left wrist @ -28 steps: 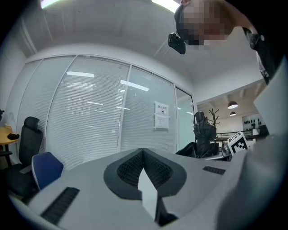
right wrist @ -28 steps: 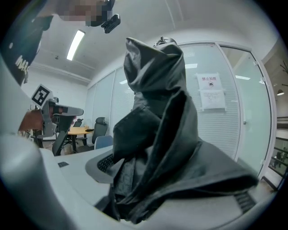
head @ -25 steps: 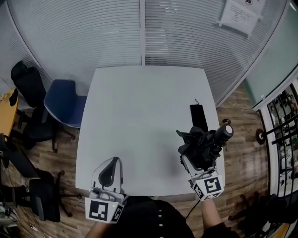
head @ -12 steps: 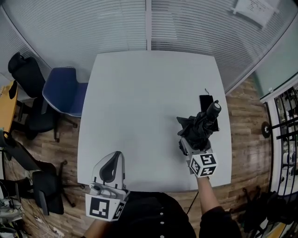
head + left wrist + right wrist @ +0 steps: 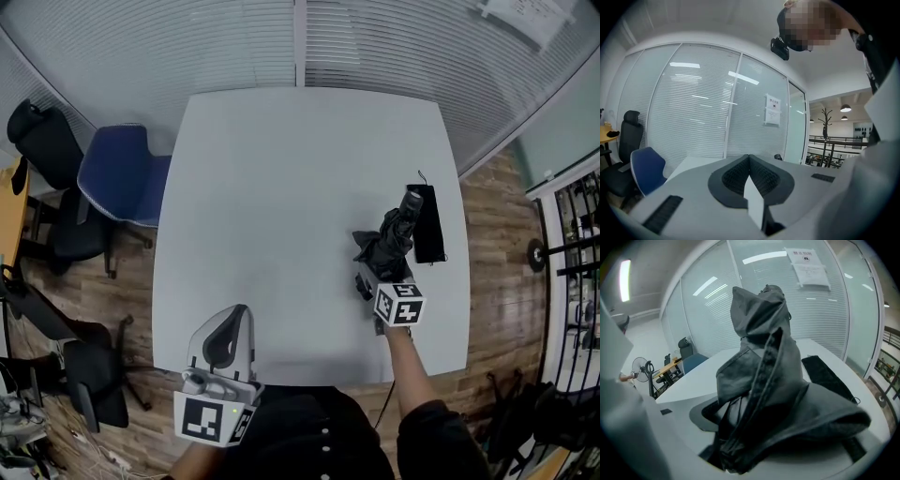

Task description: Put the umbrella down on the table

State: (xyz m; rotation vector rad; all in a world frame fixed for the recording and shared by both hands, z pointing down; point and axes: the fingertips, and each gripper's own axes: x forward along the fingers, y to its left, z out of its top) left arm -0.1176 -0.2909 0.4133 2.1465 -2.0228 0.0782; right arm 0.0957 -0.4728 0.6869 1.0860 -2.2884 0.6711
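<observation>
Umbrella [image 5: 394, 242] lowered (folded), right gripper [image 5: 373, 279] gripping it

Crumpled matt black cloth umbrella [image 5: 386, 248], smooth matt white table [image 5: 281, 206], wood-plank floor [image 5: 497, 244]

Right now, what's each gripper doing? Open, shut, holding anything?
Left gripper: shut, nothing between the jaws.
Right gripper: closed on the folded black umbrella.

The umbrella [image 5: 764, 380] drapes over the right tool [image 5: 370, 278], apparently hiding both its pads.
</observation>
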